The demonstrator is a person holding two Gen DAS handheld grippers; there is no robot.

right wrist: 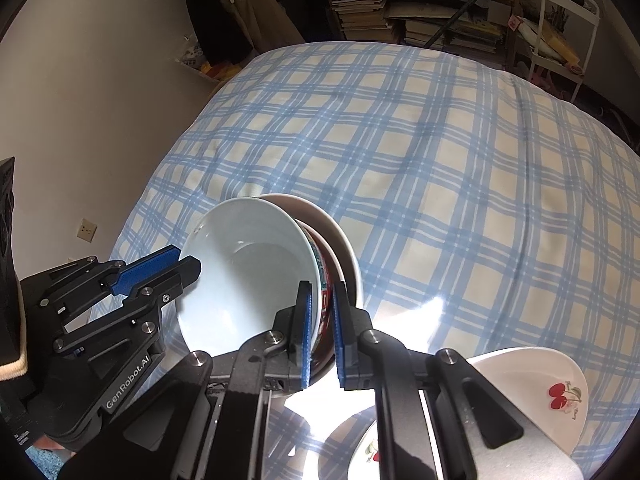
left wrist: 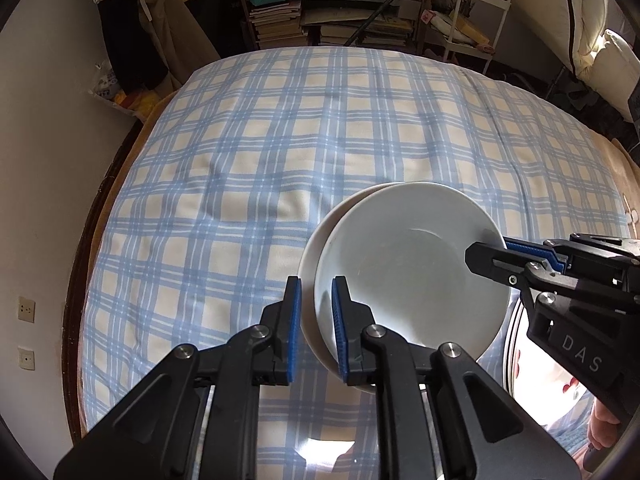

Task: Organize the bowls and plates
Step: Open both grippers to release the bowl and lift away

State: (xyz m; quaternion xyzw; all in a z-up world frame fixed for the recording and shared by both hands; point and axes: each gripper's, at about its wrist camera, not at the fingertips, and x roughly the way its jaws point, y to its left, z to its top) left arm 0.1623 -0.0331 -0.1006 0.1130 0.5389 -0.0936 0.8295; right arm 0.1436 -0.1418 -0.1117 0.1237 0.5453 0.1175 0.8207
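Note:
Two bowls sit nested and tilted above the bed. The inner bowl (left wrist: 408, 276) (right wrist: 248, 280) is pale inside, with a red pattern on its outside. The outer bowl (left wrist: 310, 256) (right wrist: 340, 240) is plain cream. In the left wrist view my left gripper (left wrist: 317, 332) straddles the near rims, one pad outside the cream bowl and one inside the pale bowl, both touching. My right gripper (right wrist: 322, 336) is shut on the patterned bowl's wall, its outer finger between the two bowls. Each gripper also shows in the other view: the right gripper (left wrist: 490, 250) and the left gripper (right wrist: 186, 260).
A blue and cream plaid sheet (left wrist: 280, 140) covers the bed under the bowls. White plates with cherry prints (right wrist: 560, 392) lie at the near right. A person's hand (left wrist: 600, 428) holds the right tool. Bookshelves (left wrist: 340, 12) and a white cart (left wrist: 476, 16) stand beyond the bed.

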